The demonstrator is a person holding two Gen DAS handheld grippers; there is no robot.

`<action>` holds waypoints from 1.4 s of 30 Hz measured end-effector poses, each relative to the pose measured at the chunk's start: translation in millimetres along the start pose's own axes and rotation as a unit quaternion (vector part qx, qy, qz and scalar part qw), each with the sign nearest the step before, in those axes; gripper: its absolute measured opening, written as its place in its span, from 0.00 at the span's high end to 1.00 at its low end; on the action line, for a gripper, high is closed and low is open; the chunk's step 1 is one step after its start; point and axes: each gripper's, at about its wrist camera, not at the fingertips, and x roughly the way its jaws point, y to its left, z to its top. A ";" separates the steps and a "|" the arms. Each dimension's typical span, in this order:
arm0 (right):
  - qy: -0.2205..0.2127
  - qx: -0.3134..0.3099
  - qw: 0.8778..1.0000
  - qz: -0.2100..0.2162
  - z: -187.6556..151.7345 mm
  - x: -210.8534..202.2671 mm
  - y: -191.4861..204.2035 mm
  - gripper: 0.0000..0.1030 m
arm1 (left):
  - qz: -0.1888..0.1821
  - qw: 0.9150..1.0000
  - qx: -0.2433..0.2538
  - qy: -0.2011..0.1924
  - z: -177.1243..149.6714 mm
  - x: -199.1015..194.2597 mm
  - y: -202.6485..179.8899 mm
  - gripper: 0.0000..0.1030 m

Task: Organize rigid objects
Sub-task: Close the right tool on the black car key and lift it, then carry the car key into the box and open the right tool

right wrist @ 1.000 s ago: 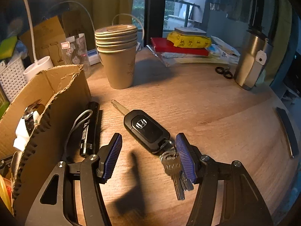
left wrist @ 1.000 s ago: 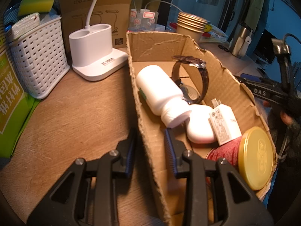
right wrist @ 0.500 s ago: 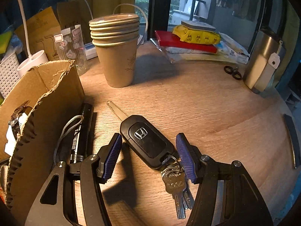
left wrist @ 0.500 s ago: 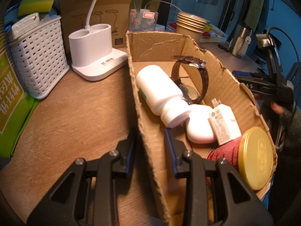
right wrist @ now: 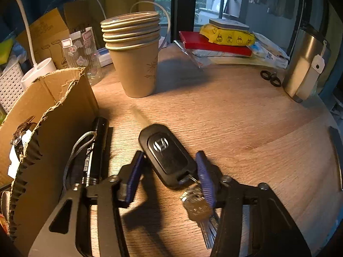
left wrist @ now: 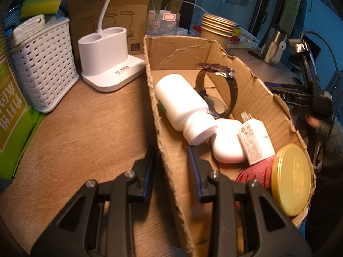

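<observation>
Right tongs [right wrist: 169, 172] closing around black plastic car key fob [right wrist: 166, 156], long axis diagonal between pads; left tongs [left wrist: 171, 167] clamp brown cardboard box wall [left wrist: 169, 160].

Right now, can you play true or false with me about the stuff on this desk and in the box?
1. The car key lies between the right gripper's fingers. True; the jaws are closing around it.
2. The black flashlight is inside the cardboard box. False; it lies on the desk just outside the box wall.
3. The left gripper straddles the box's side wall. True; one finger is outside, one inside.
4. The white bottle stands upright. False; it lies tipped on its side in the box.
5. The paper cups are stacked. True.
6. The red tin has a blue lid. False; its lid is gold.
</observation>
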 end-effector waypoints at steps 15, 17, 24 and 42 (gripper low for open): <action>-0.056 -0.018 0.998 -0.016 -8.2 -30.4 12.5 0.61 | 0.000 1.000 0.000 0.000 0.0 -0.2 0.0 0.69; -0.067 -0.021 0.997 -0.019 -9.1 -38.1 15.1 0.62 | 0.000 1.000 0.000 0.000 0.0 -0.2 0.0 0.69; -0.092 -0.026 0.995 -0.022 -6.3 -61.9 22.0 0.62 | 0.000 1.000 0.000 0.000 0.1 -0.2 0.0 0.69; -0.144 -0.045 0.988 -0.014 3.3 -111.5 37.6 0.63 | 0.000 1.000 0.000 0.000 0.1 0.0 0.2 0.69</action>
